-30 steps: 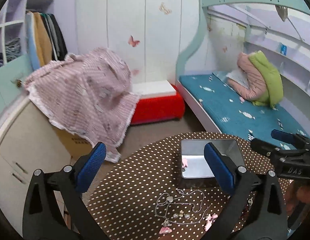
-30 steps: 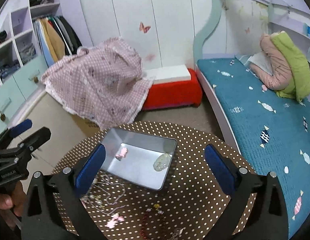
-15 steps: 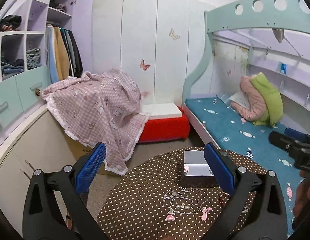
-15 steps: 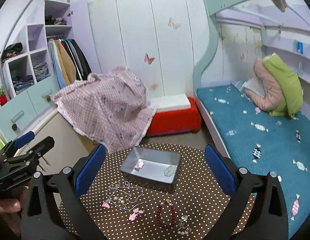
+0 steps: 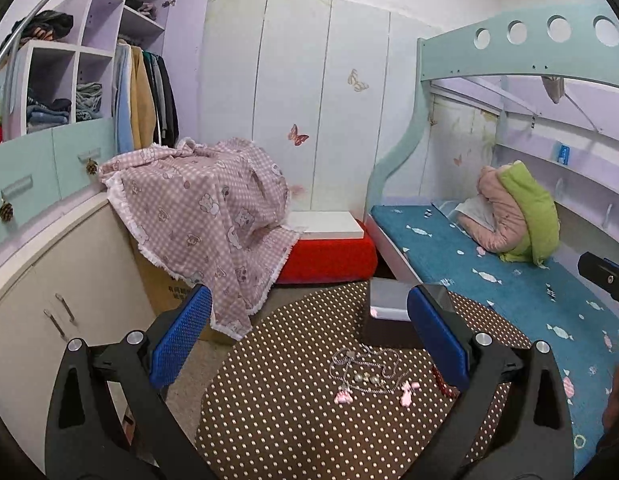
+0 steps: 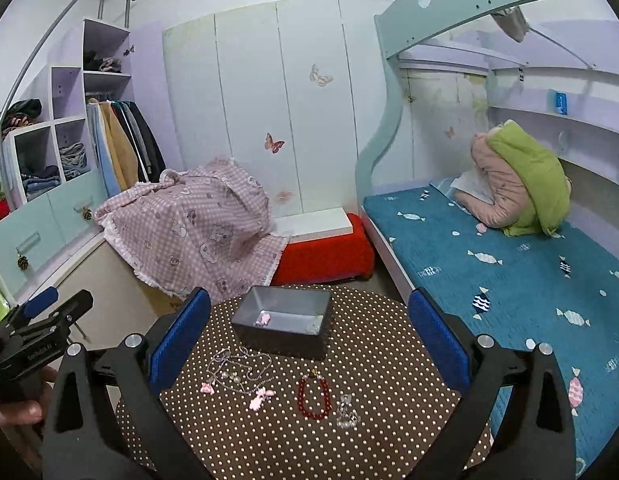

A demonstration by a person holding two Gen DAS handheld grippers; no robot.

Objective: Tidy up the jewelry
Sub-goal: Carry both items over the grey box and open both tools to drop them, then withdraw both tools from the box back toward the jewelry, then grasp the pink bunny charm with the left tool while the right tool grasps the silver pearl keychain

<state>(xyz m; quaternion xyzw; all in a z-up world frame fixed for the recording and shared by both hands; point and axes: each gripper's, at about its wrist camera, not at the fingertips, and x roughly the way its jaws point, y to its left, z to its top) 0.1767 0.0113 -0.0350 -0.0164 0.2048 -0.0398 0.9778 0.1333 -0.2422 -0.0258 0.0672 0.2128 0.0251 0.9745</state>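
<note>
Child's bedroom, round polka-dot table (image 6: 381, 364) beside the bunk bed (image 6: 489, 264).
I hold the left gripper (image 5: 309, 340) and right gripper (image 6: 309, 340) spread wide, empty, above the silver necklace (image 6: 239, 370), red bracelet (image 6: 314, 398) and metal tin (image 6: 283, 326).

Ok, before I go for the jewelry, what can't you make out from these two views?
- Metal box, left wrist view: its inside is mostly hidden by the left gripper's right finger and the near wall.
- Red bracelet, left wrist view: mostly behind that finger.
- Clear piece beside the red bracelet, right wrist view: too small to identify.
- Pale item in the box: blurred.
</note>
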